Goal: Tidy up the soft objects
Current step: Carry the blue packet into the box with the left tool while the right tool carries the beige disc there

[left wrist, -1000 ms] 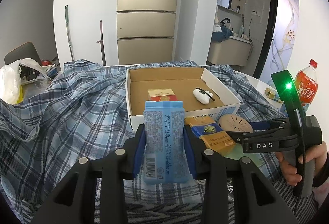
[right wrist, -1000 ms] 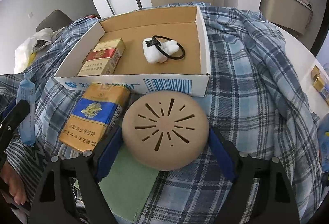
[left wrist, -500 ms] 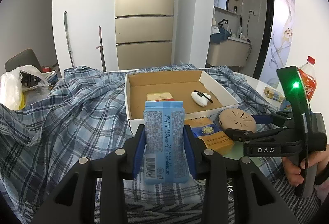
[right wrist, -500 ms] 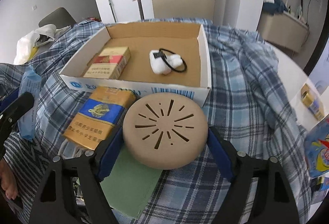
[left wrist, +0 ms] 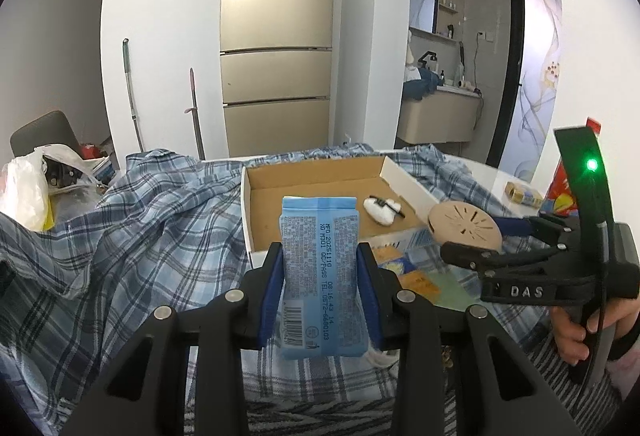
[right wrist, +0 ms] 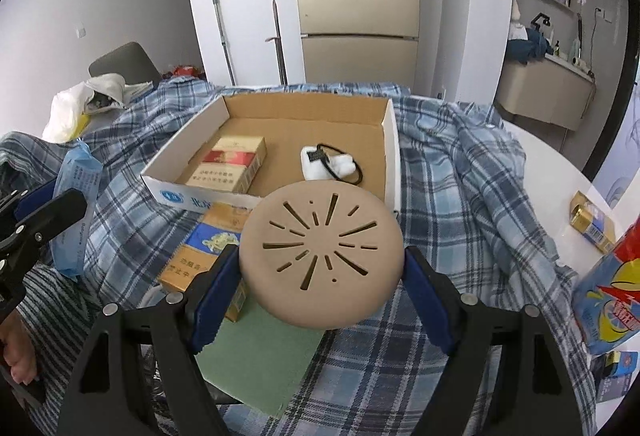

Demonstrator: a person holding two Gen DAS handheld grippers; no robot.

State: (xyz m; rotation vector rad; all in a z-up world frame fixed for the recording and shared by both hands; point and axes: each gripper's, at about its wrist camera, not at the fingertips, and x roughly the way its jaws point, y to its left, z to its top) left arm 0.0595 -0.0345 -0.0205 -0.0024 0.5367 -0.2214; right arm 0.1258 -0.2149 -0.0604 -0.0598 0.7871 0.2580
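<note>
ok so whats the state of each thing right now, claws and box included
left claw: shut on the blue packet
blue packet: held upright, off the cloth
right claw: shut on the tan disc
tan disc: held clear of the cloth, slotted face up
cardboard box: open, no lid on
red and gold pack: lying flat in the box
white pouch: in the box, black band around it
green pad: flat on the cloth

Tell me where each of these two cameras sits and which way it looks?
Left wrist: on the left gripper, facing the box over its blue pack; the right gripper and a hand show.
Right wrist: on the right gripper, looking down over its tan disc; the left gripper shows.
Shared: box, pack, disc.
</note>
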